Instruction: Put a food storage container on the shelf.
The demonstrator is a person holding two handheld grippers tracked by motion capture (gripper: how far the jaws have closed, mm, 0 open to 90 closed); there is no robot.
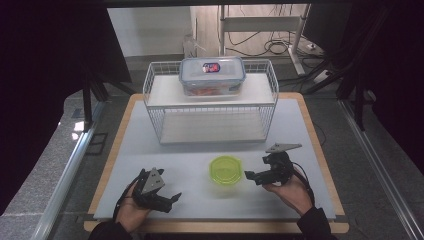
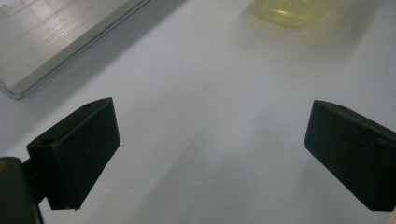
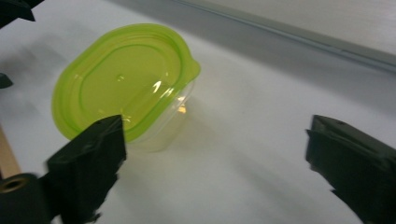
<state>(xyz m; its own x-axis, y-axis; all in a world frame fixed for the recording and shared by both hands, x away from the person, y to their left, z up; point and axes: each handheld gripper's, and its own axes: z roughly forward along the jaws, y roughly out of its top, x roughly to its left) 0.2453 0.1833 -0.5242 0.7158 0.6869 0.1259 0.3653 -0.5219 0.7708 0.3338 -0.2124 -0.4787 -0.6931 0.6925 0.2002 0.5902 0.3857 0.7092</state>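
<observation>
Wire rack (image 1: 210, 107) stands at the worktop's (image 1: 150, 150) far edge, lidded box (image 1: 212, 75) on its top shelf. Green-lidded tub (image 1: 226, 170) sits near the front edge, right of centre. My right claw (image 1: 253, 176) gapes just beside it; left claw (image 1: 172, 199) gapes too, empty. Approach step, I judge: next, straddle the tub and close.

container (image 1: 225, 170): clear body, lime-green lid | fingers (image 3: 91, 154): matte black | desk (image 1: 200, 150): pale grey top, light wood rim | wire rack (image 1: 210, 102): white | box (image 1: 212, 76): clear, blue-edged lid, red label
</observation>
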